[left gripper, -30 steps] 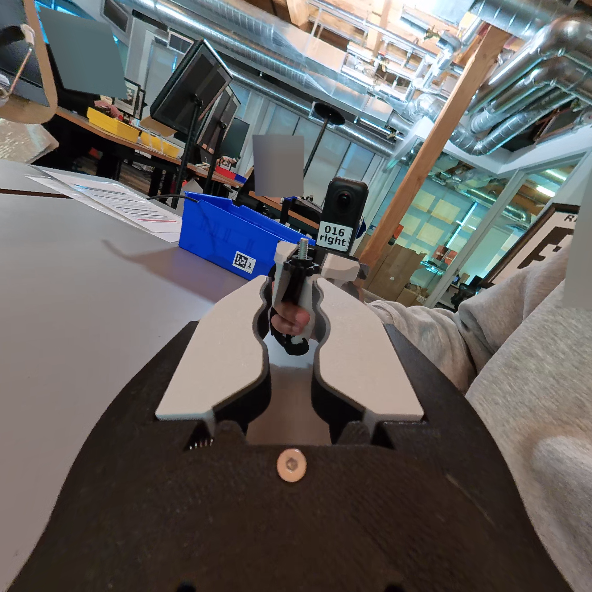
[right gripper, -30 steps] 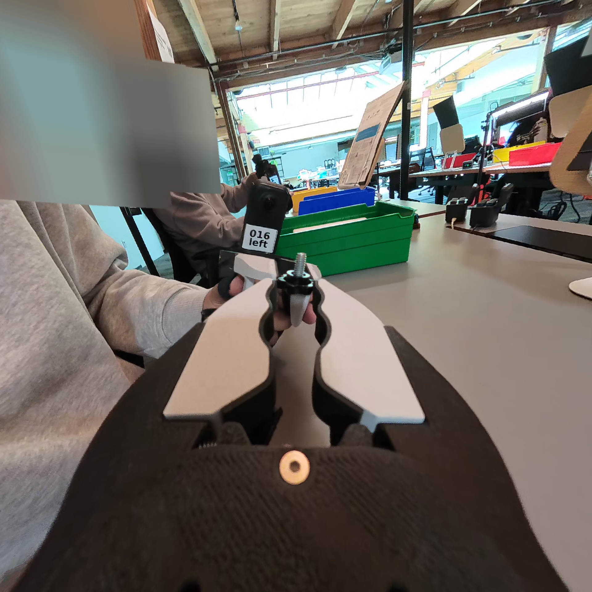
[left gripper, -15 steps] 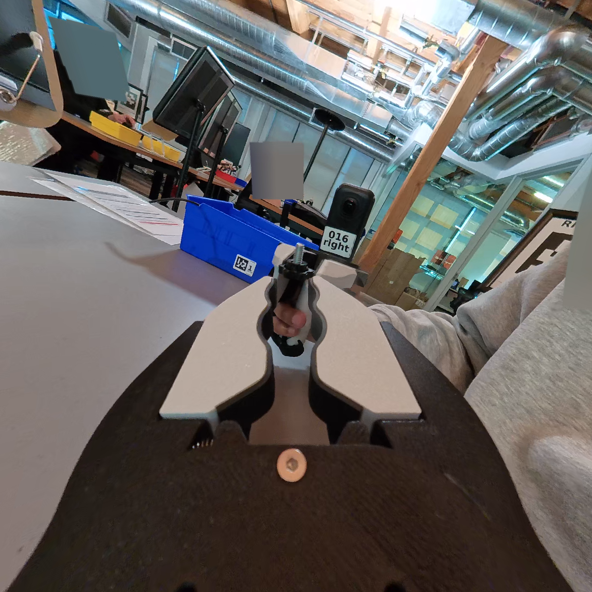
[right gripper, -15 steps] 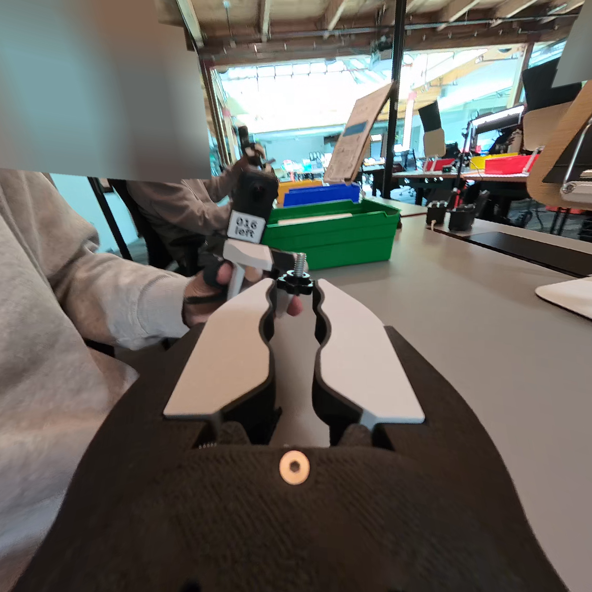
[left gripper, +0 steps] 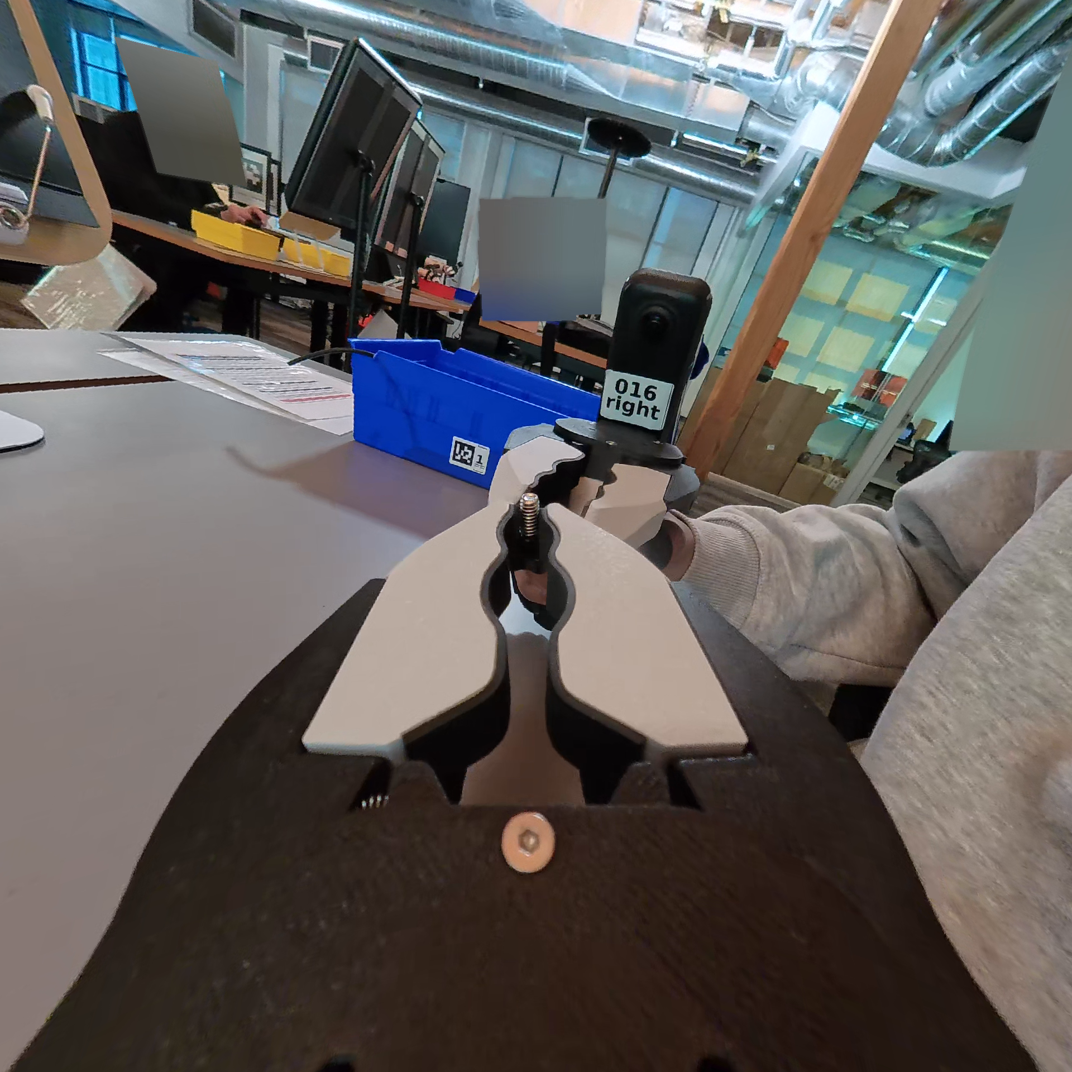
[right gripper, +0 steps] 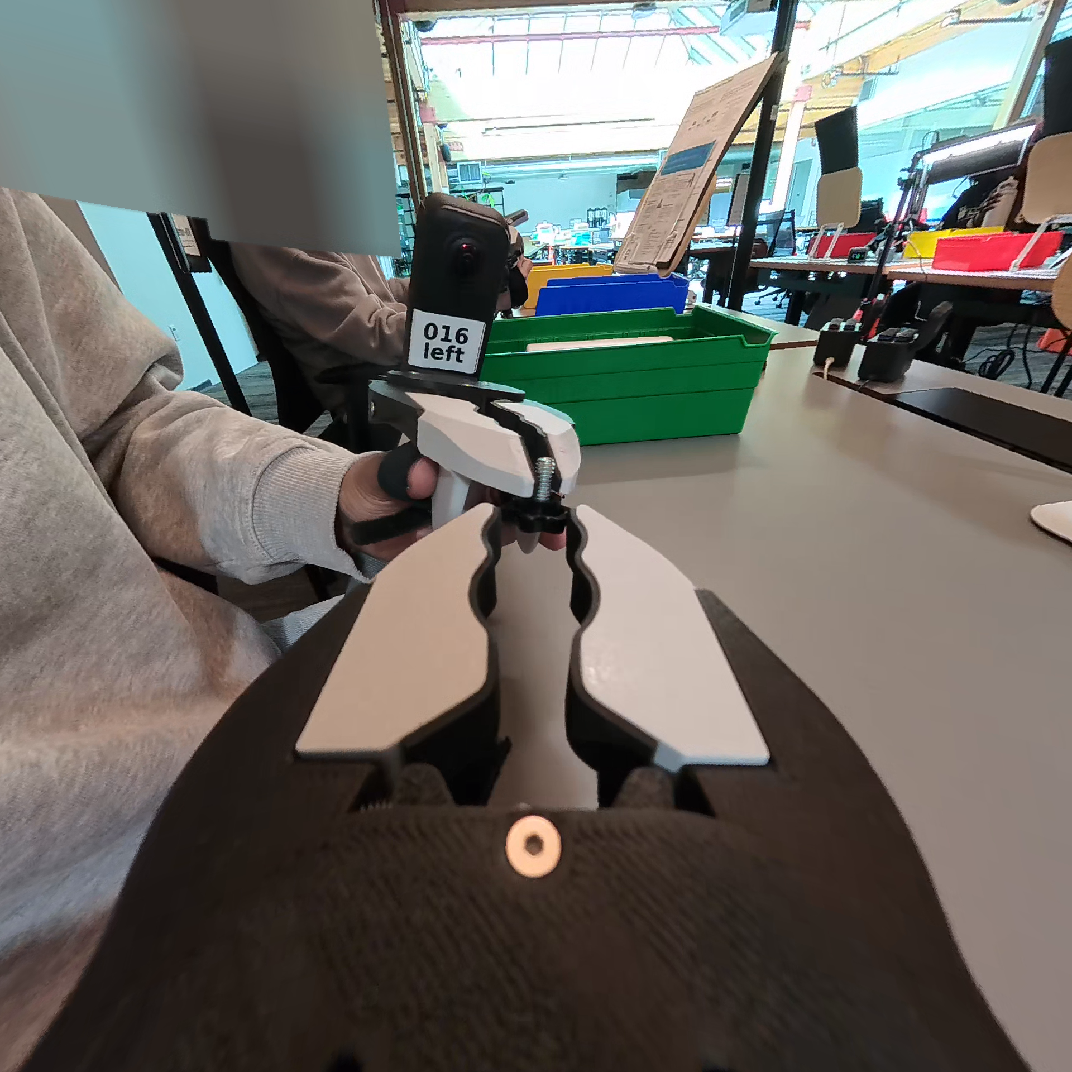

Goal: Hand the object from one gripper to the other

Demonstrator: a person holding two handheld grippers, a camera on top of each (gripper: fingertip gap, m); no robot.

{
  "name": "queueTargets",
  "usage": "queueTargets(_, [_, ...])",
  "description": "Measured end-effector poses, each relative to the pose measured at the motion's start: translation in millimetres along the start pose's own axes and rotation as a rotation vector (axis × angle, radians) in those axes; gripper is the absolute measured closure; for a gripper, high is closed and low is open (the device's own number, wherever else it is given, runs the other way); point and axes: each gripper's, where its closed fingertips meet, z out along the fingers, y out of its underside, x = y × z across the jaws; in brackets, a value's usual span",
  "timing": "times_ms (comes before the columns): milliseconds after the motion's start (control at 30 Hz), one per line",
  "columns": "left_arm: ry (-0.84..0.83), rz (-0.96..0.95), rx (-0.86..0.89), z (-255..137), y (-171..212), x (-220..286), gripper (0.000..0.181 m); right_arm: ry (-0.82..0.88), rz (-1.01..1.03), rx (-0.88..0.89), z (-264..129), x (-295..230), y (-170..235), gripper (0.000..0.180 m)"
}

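The object is a black knob (right gripper: 538, 518) with a silver threaded bolt (left gripper: 528, 518) standing up from it. My left gripper (left gripper: 529, 516) is shut on the bolt, held above the grey table (left gripper: 174, 551). In the right wrist view the left gripper (right gripper: 548, 467) clamps the bolt from the left, with the knob just under its tips. My right gripper (right gripper: 533, 519) is open, its fingertips either side of the knob with small gaps. In the left wrist view the right gripper (left gripper: 571, 481) sits just behind and to the right of the bolt.
A blue bin (left gripper: 429, 406) stands on the table behind the grippers, with a paper sheet (left gripper: 243, 371) to its left. A green bin (right gripper: 626, 383) stands at the table's far side. Grey sleeves (right gripper: 174, 464) frame the near edge. A white base (right gripper: 1056, 522) lies at the right. Less than 4 cm separates the two grippers' tips.
The right gripper's fingers have opened off the knob and it has drawn back slightly. The left gripper has shut on the bolt and now carries it. Both views have shifted sideways.
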Motion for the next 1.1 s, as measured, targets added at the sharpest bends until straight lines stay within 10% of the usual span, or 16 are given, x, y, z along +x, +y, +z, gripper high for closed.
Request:
queueTargets(367, [0.017, -0.084, 0.072, -5.5, -9.3, -4.3, 0.176, 0.04, 0.079, 0.072, -3.8, 10.6, -8.1, 0.137])
queueTargets(1100, [0.077, -0.632, 0.367, -16.2, -17.0, -28.6, 0.176, 0.24, -0.526, -0.054, 14.2, -3.1, -5.2, 0.146])
